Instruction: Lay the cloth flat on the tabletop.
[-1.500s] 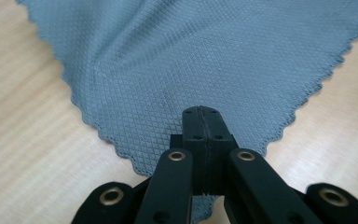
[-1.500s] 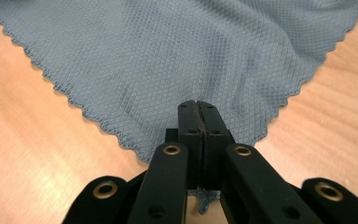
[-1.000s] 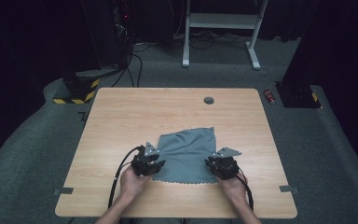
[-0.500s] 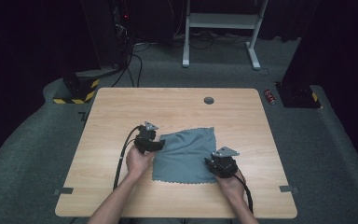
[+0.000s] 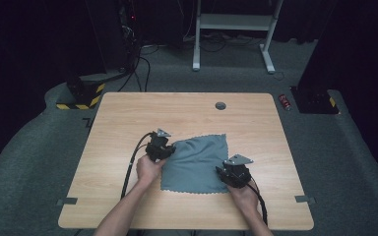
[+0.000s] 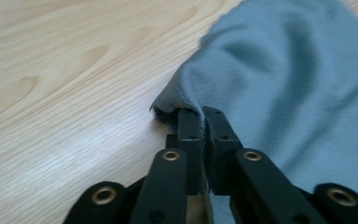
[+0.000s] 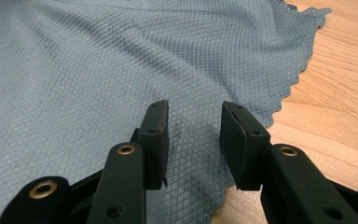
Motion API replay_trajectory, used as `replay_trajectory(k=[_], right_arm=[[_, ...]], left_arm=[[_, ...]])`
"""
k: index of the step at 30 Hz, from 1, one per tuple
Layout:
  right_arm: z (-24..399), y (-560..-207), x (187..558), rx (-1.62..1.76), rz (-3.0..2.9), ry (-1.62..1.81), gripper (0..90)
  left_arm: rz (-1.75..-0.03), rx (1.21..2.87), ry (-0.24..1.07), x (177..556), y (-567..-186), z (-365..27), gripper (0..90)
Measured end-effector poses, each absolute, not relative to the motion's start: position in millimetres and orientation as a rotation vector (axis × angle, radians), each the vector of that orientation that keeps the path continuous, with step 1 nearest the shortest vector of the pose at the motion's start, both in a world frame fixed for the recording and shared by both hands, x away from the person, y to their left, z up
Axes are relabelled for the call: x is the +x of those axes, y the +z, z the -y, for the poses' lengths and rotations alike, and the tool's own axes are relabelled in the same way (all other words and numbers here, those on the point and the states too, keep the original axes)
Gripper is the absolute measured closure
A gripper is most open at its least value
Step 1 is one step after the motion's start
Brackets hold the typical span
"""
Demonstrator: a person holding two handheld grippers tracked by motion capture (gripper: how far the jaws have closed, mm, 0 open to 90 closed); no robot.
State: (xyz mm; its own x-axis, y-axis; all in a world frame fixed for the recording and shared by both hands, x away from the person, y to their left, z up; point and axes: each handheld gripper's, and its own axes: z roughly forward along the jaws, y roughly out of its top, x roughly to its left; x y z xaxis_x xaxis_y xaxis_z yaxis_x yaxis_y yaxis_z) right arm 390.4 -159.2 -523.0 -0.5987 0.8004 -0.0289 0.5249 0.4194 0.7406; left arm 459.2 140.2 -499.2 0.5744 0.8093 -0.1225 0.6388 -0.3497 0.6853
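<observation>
A grey-blue waffle-weave cloth (image 5: 197,162) lies spread on the wooden table (image 5: 128,123). My left gripper (image 5: 169,149) is at the cloth's far left corner. In the left gripper view its jaws (image 6: 201,112) have just closed and pinch the bunched cloth edge (image 6: 284,93). My right gripper (image 5: 222,173) is at the near right corner. Its jaws (image 7: 193,126) have just been opening and stand apart over the flat cloth (image 7: 98,70), gripping nothing. The scalloped hem (image 7: 298,79) runs just to their right.
A round cable hole (image 5: 220,105) sits near the table's far edge. On the floor beyond are a yellow-and-black striped block (image 5: 81,98), a red can (image 5: 285,102) and a white desk frame (image 5: 231,29). Bare wood surrounds the cloth.
My left hand went from the cloth's near left corner up its left edge to the far left corner and shut on the cloth there. The right hand stayed put.
</observation>
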Motion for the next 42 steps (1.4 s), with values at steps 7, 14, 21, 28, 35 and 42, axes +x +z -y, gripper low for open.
replay_trajectory(k=[7, 14, 21, 28, 35, 42], right_arm=[[159.1, -523.0, 390.3, 1.133, -2.300, 1.000, 62.4], [158.8, -523.0, 389.9, 1.142, -2.297, 1.000, 62.3], [159.0, -523.0, 390.2, 1.134, -2.297, 0.999, 62.3], [158.8, -523.0, 389.9, 1.143, -2.295, 0.999, 62.0], [158.8, -523.0, 389.9, 1.143, -2.295, 0.999, 61.9], [158.8, -523.0, 389.9, 1.144, -2.295, 0.999, 61.9]], left_arm=[[-1.000, 2.118, 0.306, 439.9, -482.7, -124.8, 88.7], [-0.812, 2.255, 0.264, 410.3, -490.7, -85.0, 88.2], [-0.806, 2.276, 0.266, 401.0, -492.2, -78.8, 73.8], [-0.881, 2.185, 0.321, 407.1, -475.1, -99.4, 68.8], [-0.957, 2.147, 0.291, 425.9, -476.9, -102.8, 77.7], [-0.775, 2.255, 0.181, 404.7, -482.7, -71.3, 89.9]])
